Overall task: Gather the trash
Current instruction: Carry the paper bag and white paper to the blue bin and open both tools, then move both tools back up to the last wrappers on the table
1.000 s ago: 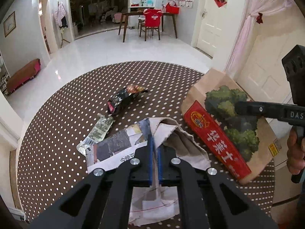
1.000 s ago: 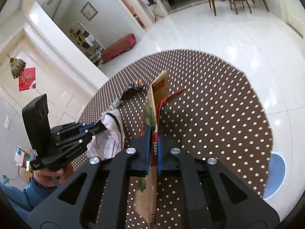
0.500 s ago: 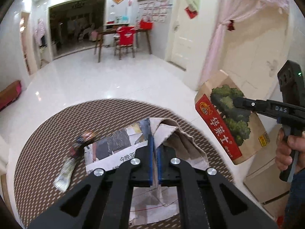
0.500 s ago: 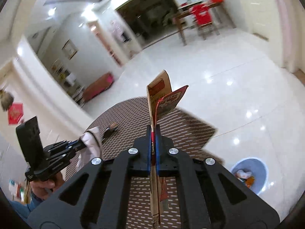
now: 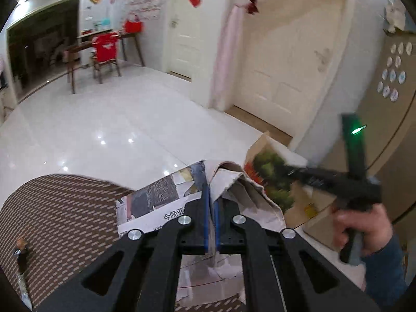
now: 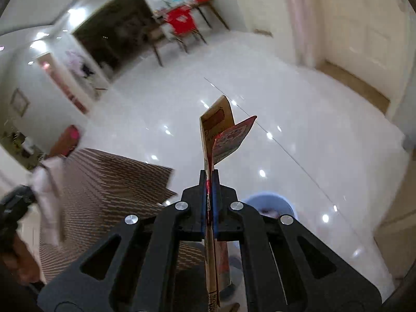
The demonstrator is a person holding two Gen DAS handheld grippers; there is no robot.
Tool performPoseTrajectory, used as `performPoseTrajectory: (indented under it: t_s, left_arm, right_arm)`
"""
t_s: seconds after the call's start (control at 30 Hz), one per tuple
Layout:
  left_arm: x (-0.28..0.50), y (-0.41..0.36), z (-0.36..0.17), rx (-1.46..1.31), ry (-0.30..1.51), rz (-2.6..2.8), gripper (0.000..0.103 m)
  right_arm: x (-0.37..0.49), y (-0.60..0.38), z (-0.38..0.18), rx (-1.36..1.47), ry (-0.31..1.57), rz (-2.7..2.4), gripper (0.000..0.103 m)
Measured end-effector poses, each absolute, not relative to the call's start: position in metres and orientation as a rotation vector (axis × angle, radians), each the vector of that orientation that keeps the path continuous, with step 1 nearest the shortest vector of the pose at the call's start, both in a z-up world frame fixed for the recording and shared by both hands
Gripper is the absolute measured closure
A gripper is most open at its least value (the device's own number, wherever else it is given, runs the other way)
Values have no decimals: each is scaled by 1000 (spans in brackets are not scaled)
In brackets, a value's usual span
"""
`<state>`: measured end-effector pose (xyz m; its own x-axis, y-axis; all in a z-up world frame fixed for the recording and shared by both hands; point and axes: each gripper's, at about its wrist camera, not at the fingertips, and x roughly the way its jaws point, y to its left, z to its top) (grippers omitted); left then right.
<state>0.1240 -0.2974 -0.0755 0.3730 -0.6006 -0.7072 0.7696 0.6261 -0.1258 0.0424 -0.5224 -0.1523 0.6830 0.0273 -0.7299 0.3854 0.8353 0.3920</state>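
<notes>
My left gripper (image 5: pixel 211 200) is shut on a folded newspaper sheet (image 5: pixel 156 202) with a crumpled beige paper (image 5: pixel 249 195) bunched beside it, held up over the table's edge. My right gripper (image 6: pixel 210 182) is shut on a flat brown paper bag (image 6: pixel 217 119) with red print, seen edge-on above the white floor. That same bag (image 5: pixel 273 182), with its green picture, shows in the left wrist view, clamped by the right gripper (image 5: pixel 291 170) in a person's hand (image 5: pixel 364 228). A pale blue bin (image 6: pixel 270 205) sits on the floor just past my right fingers.
The round table with a brown dotted cloth (image 5: pixel 59 213) lies to the left; a dark wrapper (image 5: pixel 20 249) remains on it. White glossy floor (image 6: pixel 299 130) spreads ahead. Cream doors (image 5: pixel 280 59), a pink curtain (image 5: pixel 228 52) and a desk with a red chair (image 5: pixel 105 49) stand beyond.
Both grippers swung right off the table with their loads. The table slid to the left edge of both views, and the blue bin came close under the right gripper.
</notes>
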Motion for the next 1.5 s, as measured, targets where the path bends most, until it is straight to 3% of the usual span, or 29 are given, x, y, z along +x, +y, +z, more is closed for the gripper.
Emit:
performPoseTrajectory:
  t_s: [0.2,0.3,0.37,0.4,0.43,0.6,0.77,0.83,0.87,0.93,0.97,1.2,1.5]
  left_arm:
    - [129,-354,-119,303,886,-914,100]
    - [137,-375,-140,333,929,-909,100]
    - [141,-388,-151,348,958,-902,100]
    - [147,-394,-154,356,970,-898,100]
    - [152,-402,-161,363,989,-893,100]
    - [160,-434,-190,396,1058,-881,100]
    - [156,-460,-223,439,1110,-883,99]
    - [160,-468,-234,451,1135,-883,94]
    - [161,-471,-239,455,1147,-881,88]
    - [163,-472,-244,463,1156,-856,31]
    - [164,-469,-241,454,1134,-834,23]
    - [163,-452,-216,411,1086,-808,19]
    - [145,-409,-146,307,931,-809,13]
  right_arm:
    - [57,-552,-240,644,932,-259,99]
    - [66,-567,-282,720,989,-262,93]
    - [67,-573,-296,777,1003,-262,64]
    - [67,-578,-301,811,994,-259,30]
    - [63,-584,-305,837,977,-263,25]
    - [34,-588,-299,868,926,-294,22]
    - [-1,-607,-257,862,807,-353,17]
    - [-10,-608,-243,839,771,-360,14]
    - [-14,-608,-236,830,757,-360,13]
    - [-22,-608,-223,809,730,-360,10]
    - [-22,-607,-218,799,723,-363,9]
    - [-18,-597,-203,764,722,-378,6]
    - [-12,-563,-173,670,699,-379,6]
